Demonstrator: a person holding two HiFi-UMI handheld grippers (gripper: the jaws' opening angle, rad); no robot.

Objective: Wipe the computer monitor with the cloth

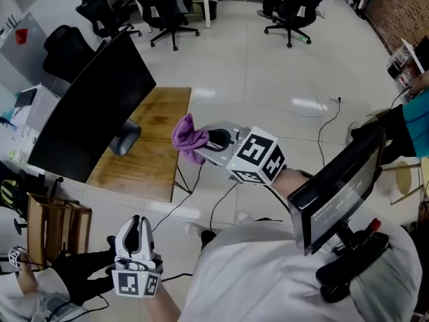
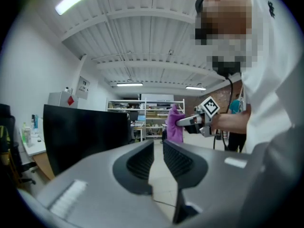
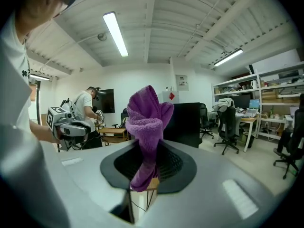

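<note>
A large black monitor [image 1: 94, 113] stands on a small wooden table [image 1: 157, 163], its dark screen facing my side. My right gripper [image 1: 203, 147] is shut on a purple cloth [image 1: 188, 136], held in the air just right of the table's near right corner, apart from the screen. In the right gripper view the cloth [image 3: 147, 122] sticks up bunched between the jaws, with the monitor [image 3: 185, 120] behind it. My left gripper [image 1: 139, 223] hangs low near my body, shut and holding nothing. Past the left gripper [image 2: 158, 151], its own view shows the monitor [image 2: 85, 132] and the cloth [image 2: 174, 125].
Black office chairs [image 1: 167, 12] [image 1: 288, 12] stand on the pale floor beyond the table. A second dark monitor [image 1: 342, 186] on an arm is close at my right. A wooden crate [image 1: 57, 223] sits at lower left. Cables [image 1: 221, 203] trail on the floor.
</note>
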